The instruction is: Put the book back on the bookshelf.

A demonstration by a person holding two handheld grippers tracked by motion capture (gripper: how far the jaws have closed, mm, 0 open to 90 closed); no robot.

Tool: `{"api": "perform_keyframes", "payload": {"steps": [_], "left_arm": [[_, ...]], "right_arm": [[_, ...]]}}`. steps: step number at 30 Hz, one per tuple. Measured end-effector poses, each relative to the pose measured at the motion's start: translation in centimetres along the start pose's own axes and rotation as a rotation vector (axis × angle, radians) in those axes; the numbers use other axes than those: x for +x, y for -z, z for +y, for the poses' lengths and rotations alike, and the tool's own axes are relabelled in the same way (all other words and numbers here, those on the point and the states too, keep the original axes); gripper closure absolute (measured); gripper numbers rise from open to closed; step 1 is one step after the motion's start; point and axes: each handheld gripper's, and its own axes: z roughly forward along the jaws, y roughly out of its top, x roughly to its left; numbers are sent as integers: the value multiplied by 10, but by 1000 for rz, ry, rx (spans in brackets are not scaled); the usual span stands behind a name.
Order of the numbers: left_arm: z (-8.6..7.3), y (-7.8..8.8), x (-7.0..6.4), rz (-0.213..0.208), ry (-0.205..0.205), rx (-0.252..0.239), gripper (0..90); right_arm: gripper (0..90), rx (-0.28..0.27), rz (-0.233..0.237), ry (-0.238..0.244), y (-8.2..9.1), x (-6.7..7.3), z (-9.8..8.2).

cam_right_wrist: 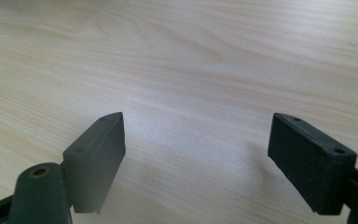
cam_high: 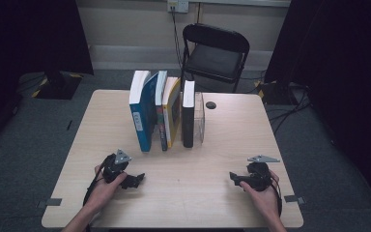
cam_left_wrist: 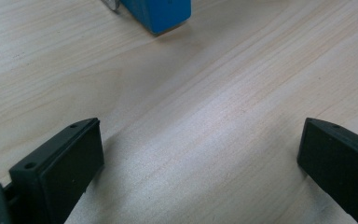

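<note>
Several books stand upright in a row at the middle back of the wooden table (cam_high: 222, 145): a blue one with a white spine top (cam_high: 141, 113), a thin one (cam_high: 161, 108), a yellow one (cam_high: 172, 111) and a black one (cam_high: 188, 116) against a clear bookend (cam_high: 199, 116). My left gripper (cam_high: 134, 180) lies low at the front left, jaws wide apart over bare wood. In the left gripper view (cam_left_wrist: 200, 163) a corner of the blue book (cam_left_wrist: 161, 14) shows ahead. My right gripper (cam_high: 235, 178) rests at the front right, open and pointing left, with bare table between its jaws (cam_right_wrist: 196, 158).
A black folding chair (cam_high: 216, 53) stands behind the table. A small dark round spot (cam_high: 210, 105) sits on the tabletop to the right of the books. Grey carpet surrounds the table, with cables at the right (cam_high: 290, 104).
</note>
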Motion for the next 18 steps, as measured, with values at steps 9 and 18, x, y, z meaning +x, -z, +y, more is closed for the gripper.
{"api": "perform_keyframes", "payload": {"steps": [9, 18], "left_arm": [[0, 0, 0, 0, -1, 0, 0], [0, 0, 0, 0, -1, -1, 0]], "right_arm": [[161, 1, -86, 67, -13, 2, -10], [149, -68, -77, 75, -16, 2, -17]]}}
